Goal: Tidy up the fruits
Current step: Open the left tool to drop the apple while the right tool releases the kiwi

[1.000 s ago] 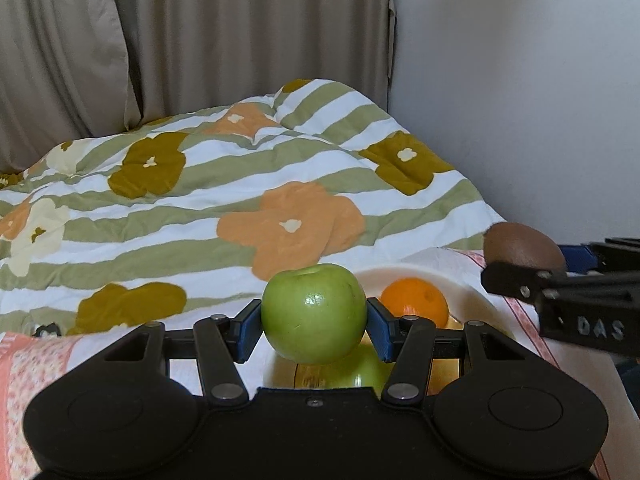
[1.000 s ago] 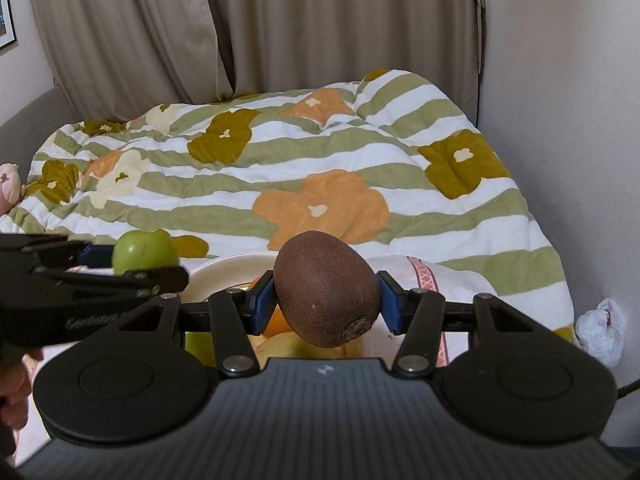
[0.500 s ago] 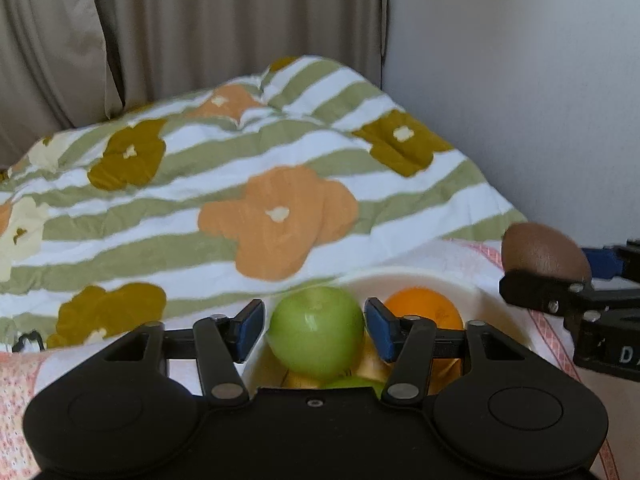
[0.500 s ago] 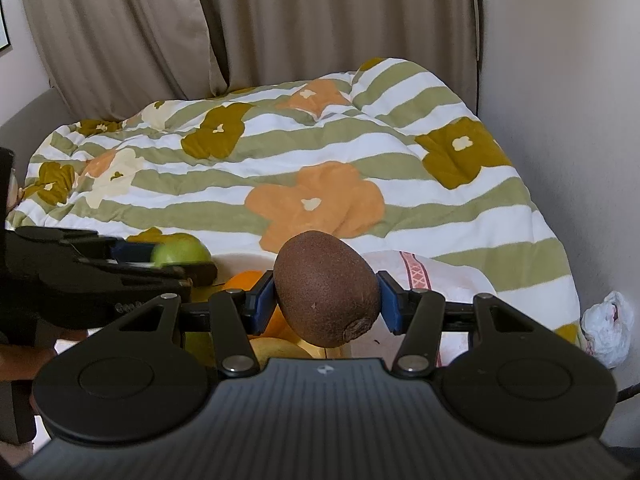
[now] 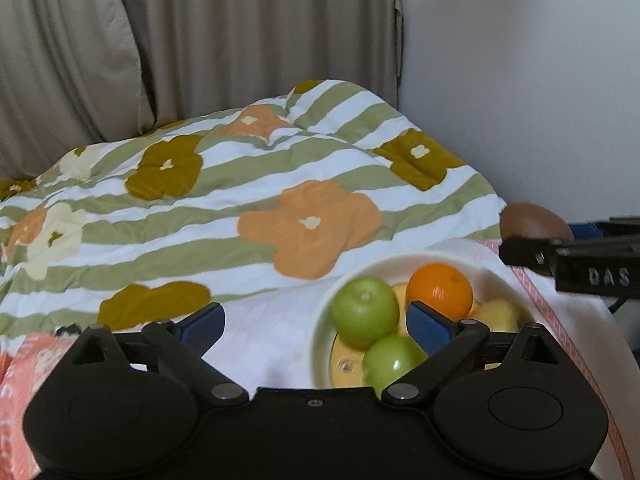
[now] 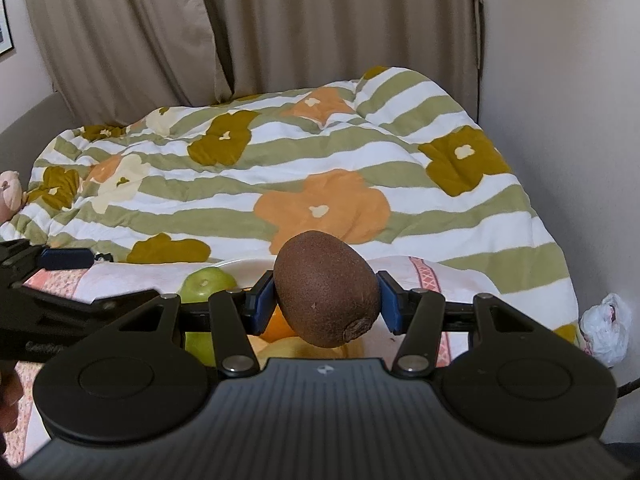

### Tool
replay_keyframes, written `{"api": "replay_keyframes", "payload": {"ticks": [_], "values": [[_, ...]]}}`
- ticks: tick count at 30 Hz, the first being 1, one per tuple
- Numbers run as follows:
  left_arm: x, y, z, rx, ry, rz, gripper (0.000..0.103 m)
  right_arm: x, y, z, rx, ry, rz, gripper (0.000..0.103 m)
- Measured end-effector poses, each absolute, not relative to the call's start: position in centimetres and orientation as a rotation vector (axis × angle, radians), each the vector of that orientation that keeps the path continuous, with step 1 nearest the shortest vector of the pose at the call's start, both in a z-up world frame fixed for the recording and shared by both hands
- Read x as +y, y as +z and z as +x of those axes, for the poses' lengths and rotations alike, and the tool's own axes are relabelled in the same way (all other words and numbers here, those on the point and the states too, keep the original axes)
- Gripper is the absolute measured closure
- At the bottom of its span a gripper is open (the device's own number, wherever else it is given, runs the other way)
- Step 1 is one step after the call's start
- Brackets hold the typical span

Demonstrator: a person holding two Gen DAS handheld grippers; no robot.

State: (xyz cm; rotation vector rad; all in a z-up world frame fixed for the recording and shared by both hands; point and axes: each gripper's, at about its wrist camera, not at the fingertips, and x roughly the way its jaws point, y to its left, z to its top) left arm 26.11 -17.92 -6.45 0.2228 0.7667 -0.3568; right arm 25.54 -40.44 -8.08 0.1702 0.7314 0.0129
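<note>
A white bowl (image 5: 420, 258) on the cloth holds a green apple (image 5: 366, 312), a second green apple (image 5: 394, 360), an orange (image 5: 439, 291) and a yellow fruit (image 5: 498, 314). My left gripper (image 5: 316, 322) hovers at the bowl's near left side. Its jaws are opening wide, and neither blue pad touches the upper apple lying beyond them. My right gripper (image 6: 326, 304) is shut on a brown kiwi (image 6: 326, 288), held above the bowl's right side. In the left wrist view the kiwi (image 5: 534, 222) shows at the right edge. From the right wrist view the apple (image 6: 206, 282) and orange (image 6: 276, 326) peek out behind the fingers.
The bowl stands on a white cloth with a pink pattern (image 5: 536, 304) at the foot of a bed with a flowered, striped duvet (image 5: 312, 220). Beige curtains (image 5: 240, 40) hang behind, a wall runs along the right. A white plastic bag (image 6: 606, 328) lies beside the bed.
The left gripper lowered the green apple into the bowl, opened and let go of it, then drew back to the left. The right gripper has kept still with the kiwi.
</note>
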Motion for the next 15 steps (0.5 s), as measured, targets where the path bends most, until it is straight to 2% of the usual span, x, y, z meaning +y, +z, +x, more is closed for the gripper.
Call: {"api": "replay_keyframes", "payload": {"ticks": [15], "values": [[-13.9, -6.8, 22.8, 0.783, -0.286, 0.175, 0.003, -33.7, -10.2, 26.4, 0.743, 0.113, 0.057, 0.035]]}}
